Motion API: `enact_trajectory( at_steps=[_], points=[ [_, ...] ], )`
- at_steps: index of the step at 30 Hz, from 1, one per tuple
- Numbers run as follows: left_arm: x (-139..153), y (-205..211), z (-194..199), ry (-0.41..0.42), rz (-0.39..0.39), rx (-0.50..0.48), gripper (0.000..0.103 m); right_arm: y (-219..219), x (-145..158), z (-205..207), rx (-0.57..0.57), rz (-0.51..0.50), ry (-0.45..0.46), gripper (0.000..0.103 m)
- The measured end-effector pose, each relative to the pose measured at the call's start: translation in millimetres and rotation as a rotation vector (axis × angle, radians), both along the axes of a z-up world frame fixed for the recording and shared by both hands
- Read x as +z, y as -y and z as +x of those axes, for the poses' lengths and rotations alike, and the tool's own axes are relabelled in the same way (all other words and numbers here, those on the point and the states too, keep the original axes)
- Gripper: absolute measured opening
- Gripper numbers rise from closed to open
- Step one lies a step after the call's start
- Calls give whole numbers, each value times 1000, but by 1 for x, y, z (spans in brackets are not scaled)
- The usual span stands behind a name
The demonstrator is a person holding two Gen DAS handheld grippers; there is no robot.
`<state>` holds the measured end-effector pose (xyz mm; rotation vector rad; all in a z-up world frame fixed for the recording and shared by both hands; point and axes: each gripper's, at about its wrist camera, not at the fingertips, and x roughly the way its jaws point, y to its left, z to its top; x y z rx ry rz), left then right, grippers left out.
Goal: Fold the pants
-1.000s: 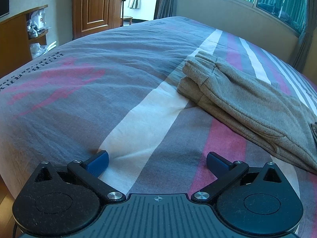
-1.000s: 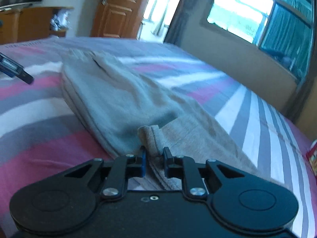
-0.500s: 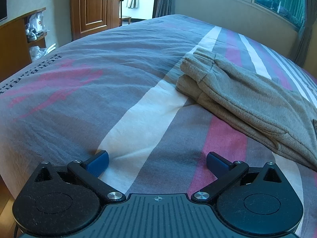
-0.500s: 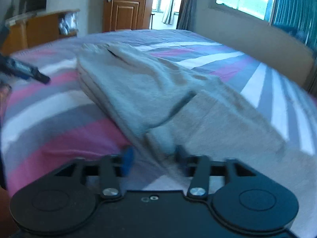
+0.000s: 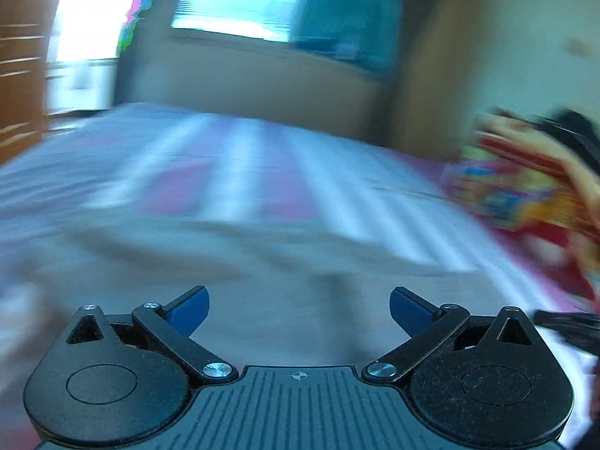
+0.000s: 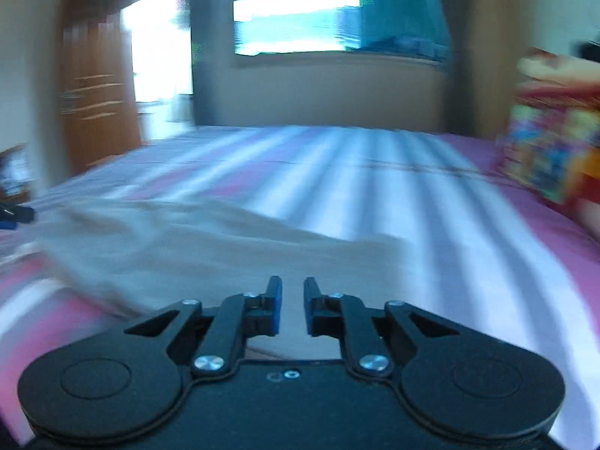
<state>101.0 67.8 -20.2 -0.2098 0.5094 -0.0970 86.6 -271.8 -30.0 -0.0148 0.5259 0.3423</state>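
The grey-beige pants (image 5: pixel 262 262) lie on the striped bed (image 5: pixel 243 172), motion-blurred in both wrist views. My left gripper (image 5: pixel 300 307) hovers over the cloth. Its jaws are wide apart and closing, the cloth lies below them, and the blue pads (image 5: pixel 191 309) do not press on it. In the right wrist view the pants (image 6: pixel 187 240) spread from the centre to the left. My right gripper (image 6: pixel 292 300) is shut to a narrow slit at the near edge of the cloth. No fold visibly rises between its pads.
A colourful patterned bundle (image 6: pixel 551 150) lies at the bed's right end, also as the bundle (image 5: pixel 517 195) in the left view. A wooden door (image 6: pixel 93 86) stands far left, a window (image 6: pixel 318 18) behind the bed. A blue fingertip (image 6: pixel 18 213) shows at the left edge.
Both views swung fast toward the window wall. The right jaws let go of the pant cuff, opened, then shut again. The left gripper moved from bare sheet to over the pants, its jaws slightly narrower.
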Motion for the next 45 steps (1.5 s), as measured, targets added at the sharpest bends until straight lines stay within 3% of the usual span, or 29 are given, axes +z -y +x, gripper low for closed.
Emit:
enact_trajectory(
  at_steps=[2,4,7,9,10,11,16,19,24,26,28,30,34,42,45],
  points=[
    [-5,40,28,-27,-1,-120,80,20,-4,2,-50,27,-33,7],
    [-19,70,49,-66,31,-186,80,29,-9,2,-65,29,-49,7],
    [-61,89,73,-205,125,-169,80,28,-22,5,-42,24,-97,7],
    [-81,86,66,-199,160,-128,86,27,-45,18,-81,-23,-205,4],
    [-83,80,63,-187,124,-125,86,32,-51,18,-92,1,-220,4],
    [-81,77,62,-193,106,-120,86,34,-52,18,-103,23,-216,4],
    [-58,81,71,-167,185,-103,86,32,-50,29,-109,22,-202,6],
    [-59,61,98,-220,196,-39,86,34,-48,43,-107,28,-202,9],
    [-59,42,125,-234,158,-19,87,34,-46,73,-87,-2,-231,10],
    [-57,37,136,-233,146,-9,87,34,-40,85,-96,0,-206,22],
    [-60,34,149,-239,149,-9,87,37,-34,102,-118,26,-198,22],
    [-69,35,162,-253,139,5,100,38,-31,119,-130,42,-191,22],
    [-80,30,167,-255,112,20,103,37,-52,152,-141,64,-281,24],
    [-76,35,154,-270,138,27,103,40,-59,130,-137,74,-287,26],
    [-72,38,139,-275,150,23,103,45,-53,113,-141,94,-305,38]
  ],
)
